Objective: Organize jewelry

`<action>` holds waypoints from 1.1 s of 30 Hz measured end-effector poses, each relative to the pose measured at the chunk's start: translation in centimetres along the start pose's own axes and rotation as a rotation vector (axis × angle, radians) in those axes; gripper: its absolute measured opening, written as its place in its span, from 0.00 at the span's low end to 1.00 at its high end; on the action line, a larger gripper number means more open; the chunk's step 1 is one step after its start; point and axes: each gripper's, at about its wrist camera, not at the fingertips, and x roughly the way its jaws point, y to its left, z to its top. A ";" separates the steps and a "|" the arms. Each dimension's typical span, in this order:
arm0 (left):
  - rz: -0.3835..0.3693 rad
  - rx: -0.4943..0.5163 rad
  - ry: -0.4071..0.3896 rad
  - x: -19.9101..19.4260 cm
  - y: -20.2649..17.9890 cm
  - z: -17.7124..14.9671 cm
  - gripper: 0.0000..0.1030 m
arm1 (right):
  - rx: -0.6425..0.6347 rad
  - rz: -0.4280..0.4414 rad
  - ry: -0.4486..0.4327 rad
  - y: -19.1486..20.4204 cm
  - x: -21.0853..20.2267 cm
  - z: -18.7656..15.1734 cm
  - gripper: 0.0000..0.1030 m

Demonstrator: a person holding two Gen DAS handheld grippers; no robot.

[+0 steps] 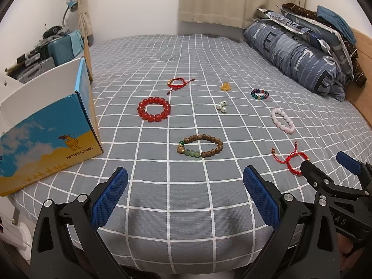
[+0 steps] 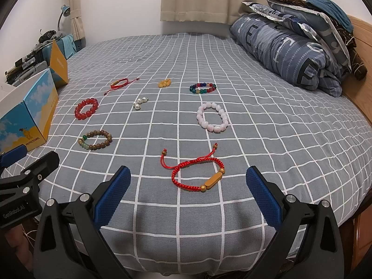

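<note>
Clearly nothing gathered yet: eight pieces spread well apart over the grey checked bedsheet (image 2: pixel 267 127), both tools empty. Left gripper (image 1: pixel 185 195) spread wide, holding nothing, hovering near the bed's front edge with the wooden bead bracelet (image 1: pixel 200 148) ahead of it. Right gripper (image 2: pixel 188 194) likewise agape and empty, aimed at the red cord bracelet with gold bar (image 2: pixel 197 174), which lies flat between the fingertips but not touching them.

Probably best to start with that nearest piece. Lower until the pads flank one side of the loop, near the gold bar where something solid offers purchase. Pinch across the cord, not down onto it; soft fabric beneath may bunch into the grip. Mind the two loose tails with end beads, likely to trail and snag. Lift straight, then carry across to the open blue-and-yellow box (image 1: pixel 50 137) at the left edge, presumably the container, though its inside stays hidden.

Farther out: red bead bracelet (image 2: pixel 86 111), pink bead bracelet (image 2: pixel 212 117), multicoloured bead bracelet (image 2: pixel 202 88), second red cord bracelet (image 2: pixel 119 83), pearl cluster (image 2: pixel 139 103), small amber piece (image 2: pixel 164 83). Save the last two; small, round, apt to roll when nudged. Box nearer the left tool, so left-side pieces better left to it.
</note>
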 end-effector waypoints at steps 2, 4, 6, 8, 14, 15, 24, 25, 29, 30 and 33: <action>-0.001 0.000 0.001 0.0 0.0 0.0 0.95 | 0.000 0.000 0.000 0.0 0.0 0.0 0.93; 0.000 0.001 0.002 0.0 0.0 0.0 0.95 | -0.001 0.001 0.000 0.0 0.0 0.0 0.93; 0.000 0.001 0.001 0.0 0.0 0.0 0.95 | -0.002 -0.001 0.000 0.0 0.0 0.0 0.93; -0.001 0.000 0.002 0.0 0.0 0.0 0.95 | -0.001 -0.001 0.000 -0.2 0.0 0.0 0.93; -0.002 0.002 0.004 0.1 0.0 0.0 0.95 | -0.003 -0.002 -0.002 -0.2 0.0 0.0 0.93; -0.003 0.001 0.004 0.1 0.0 0.0 0.95 | -0.003 -0.003 -0.001 -0.3 0.0 0.0 0.93; -0.006 0.002 0.003 0.1 0.0 0.0 0.95 | -0.007 -0.004 -0.005 -0.3 -0.1 0.1 0.93; -0.005 0.002 0.004 0.1 0.0 0.0 0.95 | -0.007 -0.004 -0.005 -0.4 0.0 0.1 0.93; -0.003 0.003 0.007 0.1 -0.1 0.0 0.95 | -0.009 -0.006 -0.006 -0.3 0.0 0.1 0.93; -0.003 0.004 0.007 0.1 -0.1 -0.1 0.95 | -0.009 -0.008 -0.006 -0.4 0.0 0.1 0.93; -0.004 0.004 0.007 0.2 -0.1 -0.1 0.95 | -0.009 -0.008 -0.007 -0.4 0.0 0.1 0.93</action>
